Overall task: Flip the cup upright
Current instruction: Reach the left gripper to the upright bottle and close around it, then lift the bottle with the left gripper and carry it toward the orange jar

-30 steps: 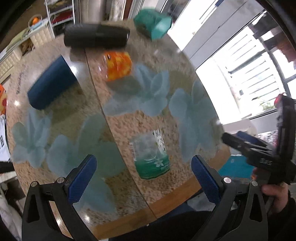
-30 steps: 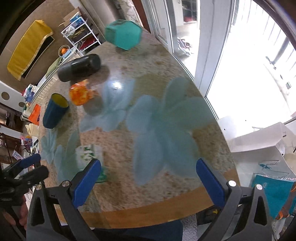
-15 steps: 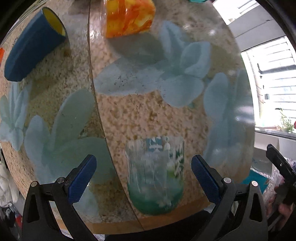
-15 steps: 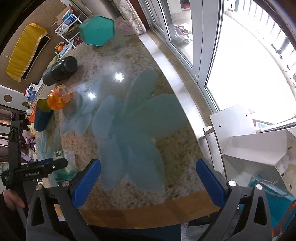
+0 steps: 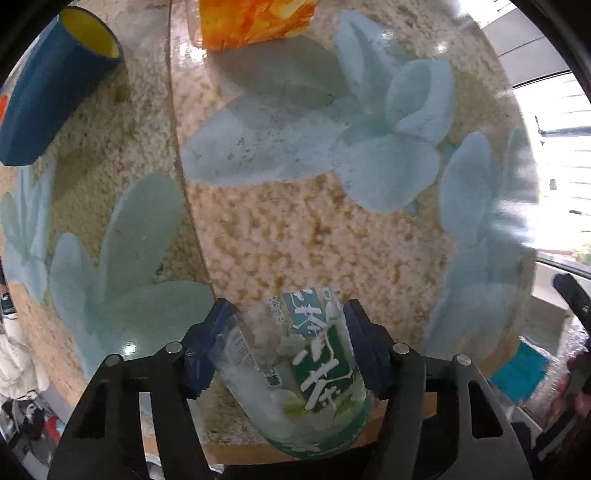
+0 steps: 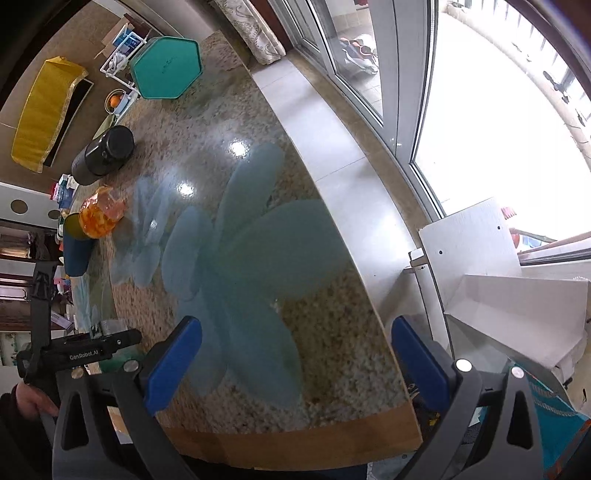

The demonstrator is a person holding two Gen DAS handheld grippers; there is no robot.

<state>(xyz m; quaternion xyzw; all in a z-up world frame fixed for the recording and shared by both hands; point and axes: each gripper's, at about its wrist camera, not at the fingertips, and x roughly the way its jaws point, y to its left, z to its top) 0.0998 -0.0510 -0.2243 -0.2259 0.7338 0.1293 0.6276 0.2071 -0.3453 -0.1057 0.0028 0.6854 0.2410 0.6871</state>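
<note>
Our left gripper (image 5: pixel 284 341) has its blue pads pressed on either side of the clear plastic cup (image 5: pixel 295 373) with green print, which sits tilted at the near edge of the table (image 5: pixel 295 236); we judge the grasp made and the turn upright yet to do. Our right gripper (image 6: pixel 295 354) hangs spread and empty. Further out lie a blue tumbler (image 5: pixel 48 92), an orange cup (image 5: pixel 255 20) and a black flask (image 6: pixel 103 155), all well apart from our cup.

A lived-in home: a floral granite tabletop (image 6: pixel 332 350) beside glass balcony doors (image 6: pixel 369 55), curtain (image 6: pixel 251 29) and cluttered storage rack (image 6: pixel 118 62)
</note>
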